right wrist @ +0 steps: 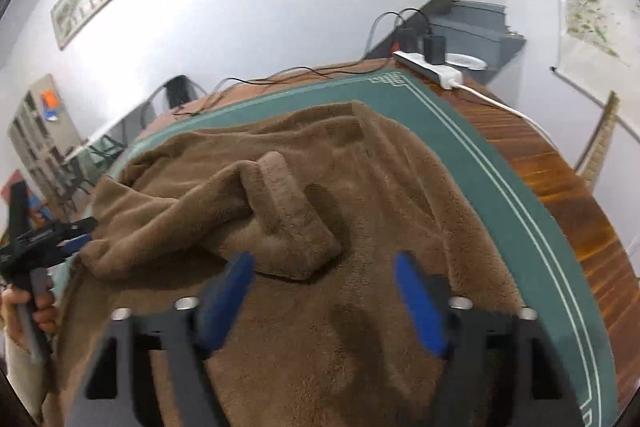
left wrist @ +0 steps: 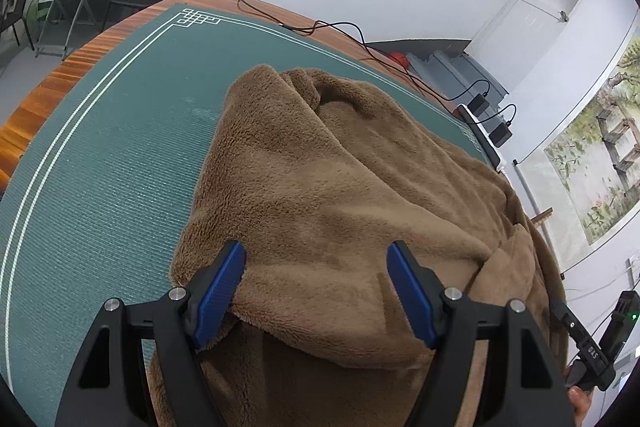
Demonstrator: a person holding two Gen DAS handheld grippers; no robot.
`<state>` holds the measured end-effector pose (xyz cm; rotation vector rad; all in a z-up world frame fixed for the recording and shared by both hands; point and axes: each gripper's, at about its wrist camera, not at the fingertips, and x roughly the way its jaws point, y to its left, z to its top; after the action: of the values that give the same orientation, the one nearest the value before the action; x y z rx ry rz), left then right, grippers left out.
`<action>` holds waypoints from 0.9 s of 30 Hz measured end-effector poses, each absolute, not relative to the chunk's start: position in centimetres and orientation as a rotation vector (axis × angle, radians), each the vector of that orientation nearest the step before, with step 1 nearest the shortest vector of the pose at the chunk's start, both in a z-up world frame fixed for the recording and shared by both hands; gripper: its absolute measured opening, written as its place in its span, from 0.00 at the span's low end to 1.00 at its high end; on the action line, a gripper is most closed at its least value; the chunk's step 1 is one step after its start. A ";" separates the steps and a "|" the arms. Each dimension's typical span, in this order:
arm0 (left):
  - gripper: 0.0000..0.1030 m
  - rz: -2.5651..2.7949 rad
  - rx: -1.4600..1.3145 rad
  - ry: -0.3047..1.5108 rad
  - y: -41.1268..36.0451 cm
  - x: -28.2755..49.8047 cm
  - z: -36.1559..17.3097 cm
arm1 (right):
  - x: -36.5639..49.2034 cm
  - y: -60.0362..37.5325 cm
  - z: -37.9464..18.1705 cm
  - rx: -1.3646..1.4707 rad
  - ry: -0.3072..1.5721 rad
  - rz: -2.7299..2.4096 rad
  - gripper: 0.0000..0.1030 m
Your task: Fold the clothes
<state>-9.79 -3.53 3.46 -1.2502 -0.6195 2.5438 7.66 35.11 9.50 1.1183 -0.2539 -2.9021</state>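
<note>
a: where's the brown fleece garment [left wrist: 320,187] right now?

b: spread in a rumpled heap over the dark green ribbed mat [left wrist: 100,167] on the wooden worktop [right wrist: 560,167]. one sleeve [right wrist: 288,215] lies doubled back across the middle, not flat.

a: and the claws?

b: the left claw [left wrist: 316,291] stands wide, its blue pads [left wrist: 222,291] either side of a folded edge of the fleece. the left pad sits against the fabric, but nothing is pinched. the right claw [right wrist: 324,303] is blurred, wide apart as well, hanging above the cloth with nothing between its pads.

a: so what could go wrong?

b: i'd say the thick pile is the trouble. if a claw closes on that edge it may catch two layers, or only the top one, and the fold would drag crooked. the loose sleeve could bunch up under the next fold and leave a lump.

a: anything else?

b: the black cables [left wrist: 360,39] and white power strip [right wrist: 432,67] sit near the far edge; a wide sweep of fleece might snag them.
</note>
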 end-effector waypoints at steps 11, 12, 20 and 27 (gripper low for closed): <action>0.75 2.681 -1.349 -0.673 -7.8 -10.4 6.2 | 1.3 35.8 10.4 1.195 -0.427 -2.635 0.76; 0.75 2.695 -1.360 -0.663 -8.0 -10.6 6.4 | 0.5 35.7 10.3 1.205 -0.434 -2.614 0.76; 0.76 2.696 -1.454 -0.644 -7.0 -14.7 5.4 | -6.1 34.6 6.7 1.335 -0.550 -2.427 0.76; 0.76 2.666 -1.511 -0.658 -6.1 -16.3 2.5 | -1.8 34.0 7.4 1.224 -0.469 -2.126 0.76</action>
<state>-16.28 -6.08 2.52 -1.5106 -0.6584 2.6661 -1.84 33.96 7.44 1.2236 -0.4690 -2.1264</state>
